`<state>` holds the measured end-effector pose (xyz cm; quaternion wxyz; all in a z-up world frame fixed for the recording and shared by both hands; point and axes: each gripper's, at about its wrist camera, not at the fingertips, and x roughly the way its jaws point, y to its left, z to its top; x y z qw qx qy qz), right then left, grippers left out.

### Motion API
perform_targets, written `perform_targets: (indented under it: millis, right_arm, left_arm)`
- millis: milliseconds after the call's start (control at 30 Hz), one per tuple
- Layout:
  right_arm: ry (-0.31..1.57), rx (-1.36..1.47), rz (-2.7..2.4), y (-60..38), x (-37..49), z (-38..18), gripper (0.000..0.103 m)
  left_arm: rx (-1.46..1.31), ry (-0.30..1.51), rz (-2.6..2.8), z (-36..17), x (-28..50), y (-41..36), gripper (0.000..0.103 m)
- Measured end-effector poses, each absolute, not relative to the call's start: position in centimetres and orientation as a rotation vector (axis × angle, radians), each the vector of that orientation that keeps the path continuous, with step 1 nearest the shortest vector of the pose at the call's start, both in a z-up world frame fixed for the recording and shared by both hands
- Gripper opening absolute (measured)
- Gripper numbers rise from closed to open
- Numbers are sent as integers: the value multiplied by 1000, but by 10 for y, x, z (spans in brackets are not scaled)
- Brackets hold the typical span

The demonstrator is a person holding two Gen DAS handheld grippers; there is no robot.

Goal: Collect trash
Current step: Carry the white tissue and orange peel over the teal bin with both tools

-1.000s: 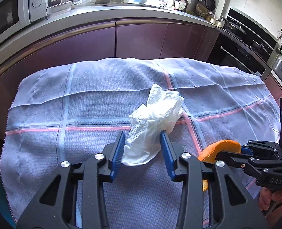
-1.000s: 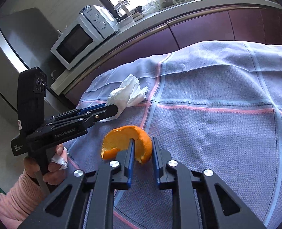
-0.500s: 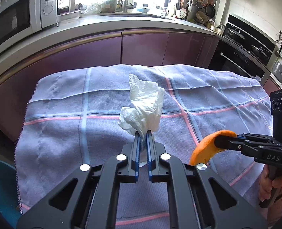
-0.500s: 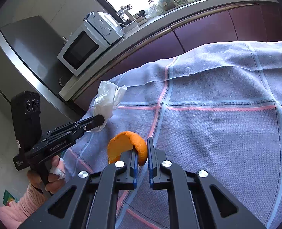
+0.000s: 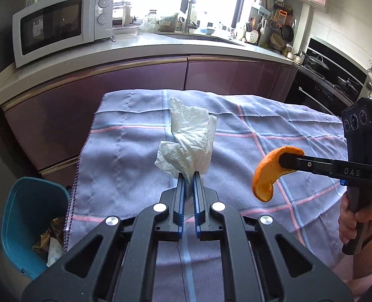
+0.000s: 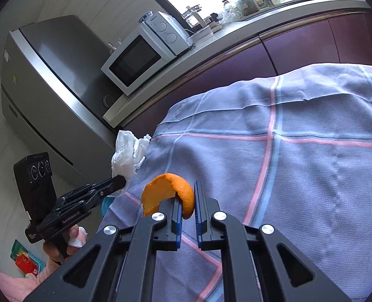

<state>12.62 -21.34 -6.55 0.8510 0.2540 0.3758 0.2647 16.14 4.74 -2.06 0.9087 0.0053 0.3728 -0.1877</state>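
My left gripper [image 5: 189, 176] is shut on a crumpled white tissue [image 5: 189, 141] and holds it up above the checked tablecloth [image 5: 125, 156]. The tissue also shows in the right wrist view [image 6: 128, 153], at the tip of the left gripper [image 6: 119, 180]. My right gripper [image 6: 188, 188] is shut on a curved piece of orange peel [image 6: 168, 193], lifted off the cloth. In the left wrist view the peel [image 5: 269, 176] hangs from the right gripper [image 5: 286, 161] at the right. A blue trash bin [image 5: 27, 224] stands on the floor left of the table.
The bin holds some wrappers [image 5: 47, 239]. Behind the table runs a counter with purple cabinets [image 5: 211, 75] and a white microwave [image 5: 60, 22]. A steel fridge [image 6: 49, 95] stands left. An oven [image 5: 324, 85] is at the right.
Both grippers closed on their items and rose from the cloth. The left gripper with the tissue moved left, bringing the blue bin into view; the right gripper followed with the peel.
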Motion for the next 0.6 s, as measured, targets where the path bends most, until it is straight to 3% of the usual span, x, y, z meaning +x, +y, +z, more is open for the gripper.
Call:
perform_targets:
  millis: [600]
  right_arm:
    - [826,506,685,-139,121,-57,7]
  left_arm:
    - [-52,759,-268,-21,106,135,7]
